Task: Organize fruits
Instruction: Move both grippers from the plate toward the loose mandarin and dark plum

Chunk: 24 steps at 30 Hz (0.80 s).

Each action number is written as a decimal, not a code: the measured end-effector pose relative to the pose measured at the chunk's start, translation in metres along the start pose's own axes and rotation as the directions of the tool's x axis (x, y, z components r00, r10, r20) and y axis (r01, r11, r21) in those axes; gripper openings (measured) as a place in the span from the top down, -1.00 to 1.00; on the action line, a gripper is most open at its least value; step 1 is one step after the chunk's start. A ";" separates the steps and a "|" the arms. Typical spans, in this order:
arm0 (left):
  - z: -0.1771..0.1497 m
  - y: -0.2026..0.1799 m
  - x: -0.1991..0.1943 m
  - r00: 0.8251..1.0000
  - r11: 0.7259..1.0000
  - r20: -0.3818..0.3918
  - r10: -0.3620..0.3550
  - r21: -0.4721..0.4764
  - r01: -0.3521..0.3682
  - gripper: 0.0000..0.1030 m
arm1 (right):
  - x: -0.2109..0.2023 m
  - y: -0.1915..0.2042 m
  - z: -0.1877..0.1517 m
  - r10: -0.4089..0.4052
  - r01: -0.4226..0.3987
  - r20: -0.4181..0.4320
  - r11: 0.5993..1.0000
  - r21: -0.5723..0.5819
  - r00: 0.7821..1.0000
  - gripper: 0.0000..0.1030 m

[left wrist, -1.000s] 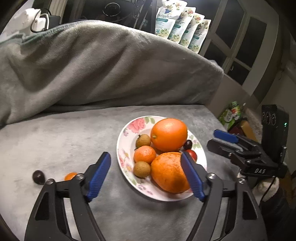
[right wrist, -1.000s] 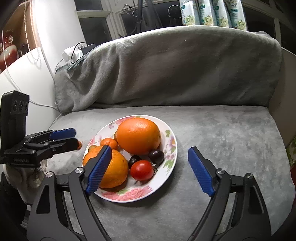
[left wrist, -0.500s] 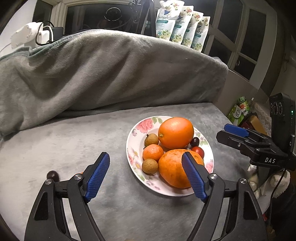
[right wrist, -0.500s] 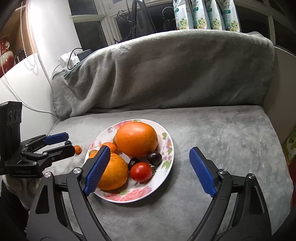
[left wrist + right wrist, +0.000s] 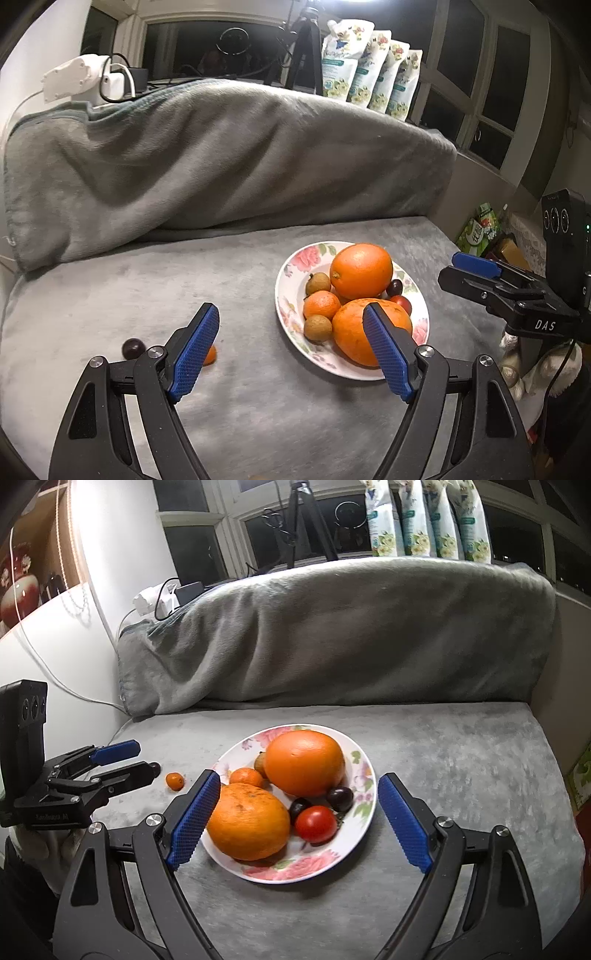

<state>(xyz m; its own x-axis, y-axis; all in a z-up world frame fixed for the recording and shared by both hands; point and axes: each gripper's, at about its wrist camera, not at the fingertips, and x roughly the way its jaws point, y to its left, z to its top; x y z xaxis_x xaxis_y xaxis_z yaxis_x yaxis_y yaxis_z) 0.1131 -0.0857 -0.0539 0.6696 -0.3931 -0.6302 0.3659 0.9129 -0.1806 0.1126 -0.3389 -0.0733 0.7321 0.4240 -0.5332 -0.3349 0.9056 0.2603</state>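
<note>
Floral china plate [image 5: 360, 771] sits mid-sofa holding two oranges [image 5: 304, 762], a tomato [image 5: 316, 823] and smaller fruit. At nine o'clock, a kumquat [image 5: 210, 355] is half hidden behind the left gripper [image 5: 291, 349]. Both sets of fingers stand apart, empty. "DAS" marks the right gripper [image 5: 476, 275].

Both tools have drawn back and up — left tool [image 5: 291, 350], right tool [image 5: 299, 819] — from the plate [image 5: 360, 771].
</note>
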 end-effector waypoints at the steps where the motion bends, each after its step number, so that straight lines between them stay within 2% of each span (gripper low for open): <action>1: 0.000 0.002 -0.002 1.000 1.000 0.003 0.003 -0.001 -0.003 -0.56 | 0.000 0.003 0.001 0.000 0.000 0.000 1.000 -0.005 1.000 -0.74; 14: -0.005 0.031 -0.021 0.999 0.999 0.030 0.028 -0.033 -0.027 -0.56 | 0.003 0.042 0.005 0.008 -0.007 0.024 0.998 -0.057 1.000 -0.74; 24: -0.011 0.063 -0.030 0.998 0.995 0.037 0.060 -0.082 -0.056 -0.56 | 0.013 0.074 0.009 0.050 -0.048 0.020 0.994 -0.096 0.999 -0.74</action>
<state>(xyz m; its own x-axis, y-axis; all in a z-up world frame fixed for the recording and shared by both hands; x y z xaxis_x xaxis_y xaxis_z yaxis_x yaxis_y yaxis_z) 0.1088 -0.0150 -0.0548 0.7136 -0.3417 -0.6115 0.2733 0.9396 -0.2061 0.1024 -0.2660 -0.0538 0.7260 0.4688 -0.5031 -0.4251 0.8810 0.2076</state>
